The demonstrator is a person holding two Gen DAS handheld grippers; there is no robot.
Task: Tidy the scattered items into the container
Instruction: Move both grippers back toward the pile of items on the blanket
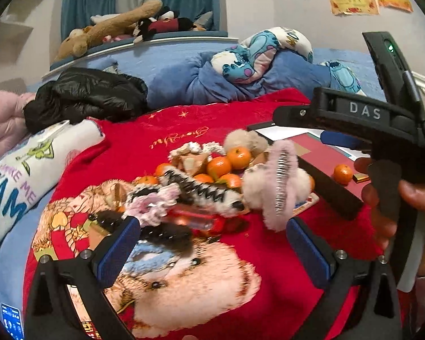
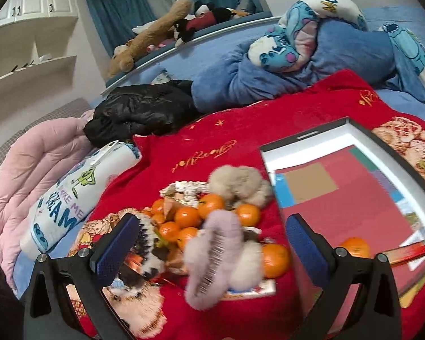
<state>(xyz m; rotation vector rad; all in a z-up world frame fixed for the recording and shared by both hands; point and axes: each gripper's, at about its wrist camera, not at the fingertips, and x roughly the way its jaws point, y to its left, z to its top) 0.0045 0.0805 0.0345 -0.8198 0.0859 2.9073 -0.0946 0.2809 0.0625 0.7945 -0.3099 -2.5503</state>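
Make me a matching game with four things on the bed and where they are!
Things:
1. lone orange
2. black jacket
3. pink furry hair clip
4. brown plush dog

Places:
A. on the ledge by the blue curtains
B. inside the box
C. on the pile of oranges
D. beside the pink quilt

Pairs: 1-B, 2-D, 3-C, 4-A

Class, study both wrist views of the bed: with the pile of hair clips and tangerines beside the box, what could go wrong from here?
1. The tangerines sit heaped on a soft red blanket; pulling one item out may send others rolling.
2. The fluffy pink hair clip overlaps neighbouring clips and a tangerine, so the open right gripper might drag several things at once.
3. The box has a raised rim; a low carry could catch on it.
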